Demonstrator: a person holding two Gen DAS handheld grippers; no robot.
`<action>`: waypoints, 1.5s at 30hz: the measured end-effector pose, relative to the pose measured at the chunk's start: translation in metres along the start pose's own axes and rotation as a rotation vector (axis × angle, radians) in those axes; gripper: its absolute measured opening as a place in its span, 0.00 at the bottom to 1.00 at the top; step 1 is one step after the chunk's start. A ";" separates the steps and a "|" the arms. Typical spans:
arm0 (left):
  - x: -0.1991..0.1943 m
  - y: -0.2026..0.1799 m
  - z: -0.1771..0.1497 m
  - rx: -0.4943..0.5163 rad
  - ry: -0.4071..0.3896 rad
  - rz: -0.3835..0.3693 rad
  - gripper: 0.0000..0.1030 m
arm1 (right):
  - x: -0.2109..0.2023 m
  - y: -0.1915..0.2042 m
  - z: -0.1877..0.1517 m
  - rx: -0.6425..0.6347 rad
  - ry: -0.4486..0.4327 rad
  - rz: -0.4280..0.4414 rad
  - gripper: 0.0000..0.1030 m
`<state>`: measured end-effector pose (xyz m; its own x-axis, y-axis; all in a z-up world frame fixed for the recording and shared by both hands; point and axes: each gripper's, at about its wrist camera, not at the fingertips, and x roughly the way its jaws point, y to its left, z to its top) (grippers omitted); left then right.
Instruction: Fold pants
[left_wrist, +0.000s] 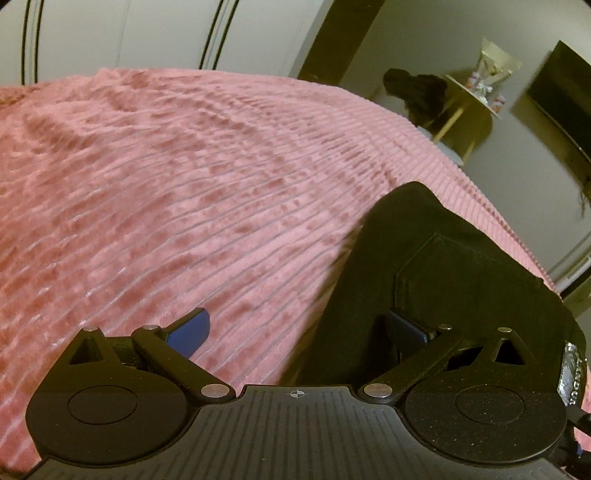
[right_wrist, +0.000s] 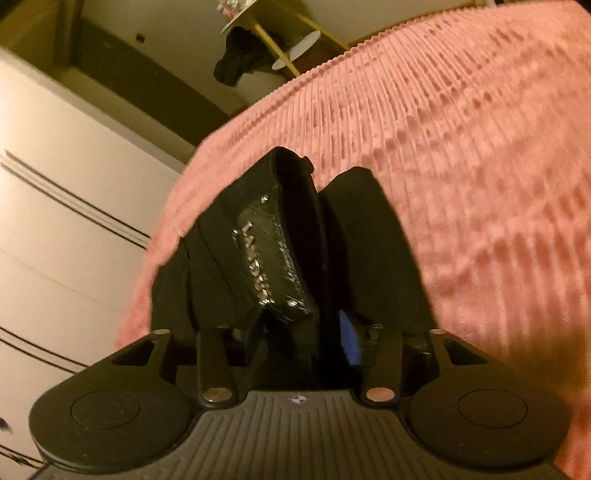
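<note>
- Jaws first: our left gripper (left_wrist: 297, 326) stands wide apart with nothing pinched; its left pad lies over bare bedspread, its right pad over the dark cloth.
- Our right gripper (right_wrist: 301, 339) has black fabric bunched between its jaws, but only one blue pad peeks out, so we cannot tell whether the pads press on the cloth or merely stand around it.
- We find the black pants (left_wrist: 436, 266) lying bunched near the edge of the pink ribbed bedspread (left_wrist: 166, 177), the waistband with its shiny lettered belt (right_wrist: 271, 258) gaping open toward the right wrist camera.
- If the right jaws are loose, we judge the waistband could slip out as the hand travels, and the fold would collapse.
- With the pants so close to the bed's edge, a sideways tug may drag a leg over the side.
- That stiff belt may keep the waist from lying flat, leaving a lumpy fold.
- Black on black hides the seams, so our left pads might catch one layer instead of two.
</note>
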<state>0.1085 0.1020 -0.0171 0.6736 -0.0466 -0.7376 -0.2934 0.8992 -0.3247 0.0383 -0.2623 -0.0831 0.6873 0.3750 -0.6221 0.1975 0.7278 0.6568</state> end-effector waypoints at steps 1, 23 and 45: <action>-0.002 0.000 0.000 0.004 -0.002 0.003 1.00 | -0.003 0.002 -0.001 -0.020 0.005 -0.011 0.53; -0.013 -0.012 -0.004 0.069 -0.072 -0.071 1.00 | -0.010 0.072 -0.029 -0.470 -0.093 -0.143 0.22; 0.011 -0.053 -0.024 0.280 0.100 -0.165 1.00 | -0.022 0.090 -0.010 -0.510 -0.271 -0.319 0.37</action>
<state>0.1148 0.0436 -0.0226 0.6224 -0.2313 -0.7477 0.0207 0.9599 -0.2797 0.0338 -0.1995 -0.0143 0.8144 -0.0138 -0.5802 0.1107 0.9851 0.1320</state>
